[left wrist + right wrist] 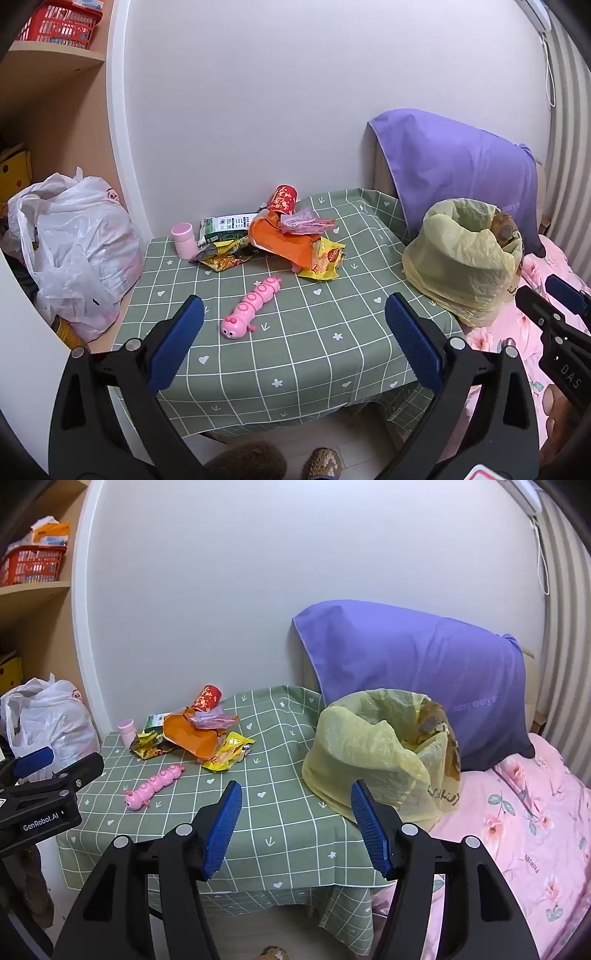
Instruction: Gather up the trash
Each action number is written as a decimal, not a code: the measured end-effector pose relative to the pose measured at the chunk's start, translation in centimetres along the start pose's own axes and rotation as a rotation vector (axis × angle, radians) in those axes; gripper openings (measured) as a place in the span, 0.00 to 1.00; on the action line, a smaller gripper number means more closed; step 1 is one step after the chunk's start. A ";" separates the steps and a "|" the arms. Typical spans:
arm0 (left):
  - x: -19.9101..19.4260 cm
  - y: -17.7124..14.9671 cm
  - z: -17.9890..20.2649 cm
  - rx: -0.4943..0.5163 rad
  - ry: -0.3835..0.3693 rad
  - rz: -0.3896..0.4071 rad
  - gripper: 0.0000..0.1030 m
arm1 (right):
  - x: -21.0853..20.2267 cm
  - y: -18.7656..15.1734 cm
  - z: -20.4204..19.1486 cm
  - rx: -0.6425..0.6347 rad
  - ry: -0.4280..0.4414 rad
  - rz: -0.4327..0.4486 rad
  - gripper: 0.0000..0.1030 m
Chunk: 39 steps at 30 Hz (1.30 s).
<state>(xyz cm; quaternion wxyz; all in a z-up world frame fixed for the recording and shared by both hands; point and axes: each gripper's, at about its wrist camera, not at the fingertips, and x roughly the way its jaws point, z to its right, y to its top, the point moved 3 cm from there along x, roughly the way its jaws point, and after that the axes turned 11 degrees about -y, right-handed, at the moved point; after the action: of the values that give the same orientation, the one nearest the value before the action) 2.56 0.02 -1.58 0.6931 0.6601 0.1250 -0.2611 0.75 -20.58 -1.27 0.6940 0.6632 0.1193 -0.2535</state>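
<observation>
Currently, the left gripper (293, 314) is released: its blue pads (177, 343) stand wide apart with nothing between them, and it hovers above the near part of the green checked tablecloth (295, 354). The right gripper (295, 799) is likewise released and empty, positioned over the near right area of the same cloth, just in front of the yellow trash bag (373, 753).

Beyond the left gripper's fingers, a pink caterpillar toy (251, 308) lies on the cloth, pointing diagonally toward the far right. Farther back, near the wall, the trash forms one loose pile:
- an orange wrapper (280, 240) in the centre, with a pink-purple wrapper (306, 223) on top of it;
- a yellow snack packet (321, 264) at the right edge of the pile, touching the orange wrapper;
- a dark gold-printed packet (221, 258) at the left edge;
- a green-and-white packet (225, 227) behind it;
- a red cylindrical can (283, 199) at the far side, tilted.

A small pink jar (183, 240) stands upright just left of the pile.

The yellow trash bag sits open-mouthed at the right edge of the table, beside a bed with a pink floral cover (524, 830). A purple pillow (406, 657) leans against the wall behind the bag. Left of the table, a white plastic bag (74, 251) rests below a wooden shelf that holds a red basket (59, 22).
</observation>
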 end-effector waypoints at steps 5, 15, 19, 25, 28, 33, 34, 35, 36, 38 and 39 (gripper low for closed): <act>0.0 0.1 -0.1 0.004 -0.004 -0.001 0.91 | 0.5 0.3 -0.2 -0.008 -0.006 -0.008 0.57; 0.1 0.0 0.0 0.012 0.002 -0.004 0.91 | 0.1 0.3 -0.8 -0.006 -0.016 0.013 0.57; 0.1 -0.1 0.1 0.011 -0.001 -0.006 0.91 | 0.1 0.4 -0.2 -0.009 -0.012 0.012 0.57; 0.1 -0.2 0.5 0.013 -0.020 -0.007 0.91 | 0.0 0.2 0.5 0.009 -0.018 0.007 0.57; 0.1 -0.2 0.7 0.018 -0.027 -0.008 0.91 | 0.0 0.0 0.8 0.013 -0.021 0.004 0.57; 0.1 -0.3 0.7 0.020 -0.036 -0.012 0.91 | -0.1 -0.1 1.0 0.018 -0.024 0.003 0.57; 0.1 -0.3 0.7 0.020 -0.037 -0.012 0.91 | -0.2 -0.2 1.0 0.018 -0.024 0.004 0.57; 0.1 -0.3 0.7 0.019 -0.038 -0.013 0.91 | -0.2 -0.2 1.1 0.019 -0.025 0.005 0.57; 0.1 -0.3 0.7 0.019 -0.038 -0.013 0.91 | -0.3 -0.2 1.1 0.019 -0.025 0.005 0.57; 0.1 -0.4 0.8 0.021 -0.042 -0.014 0.91 | -0.3 -0.2 1.1 0.019 -0.025 0.004 0.57; 0.1 -0.4 0.9 0.021 -0.044 -0.014 0.91 | -0.3 -0.2 1.1 0.018 -0.024 0.004 0.57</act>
<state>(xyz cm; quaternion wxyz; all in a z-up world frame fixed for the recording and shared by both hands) 2.29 -0.83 -1.90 0.6867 0.6608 0.1116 -0.2816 0.25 -21.59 -1.19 0.6898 0.6667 0.1073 -0.2612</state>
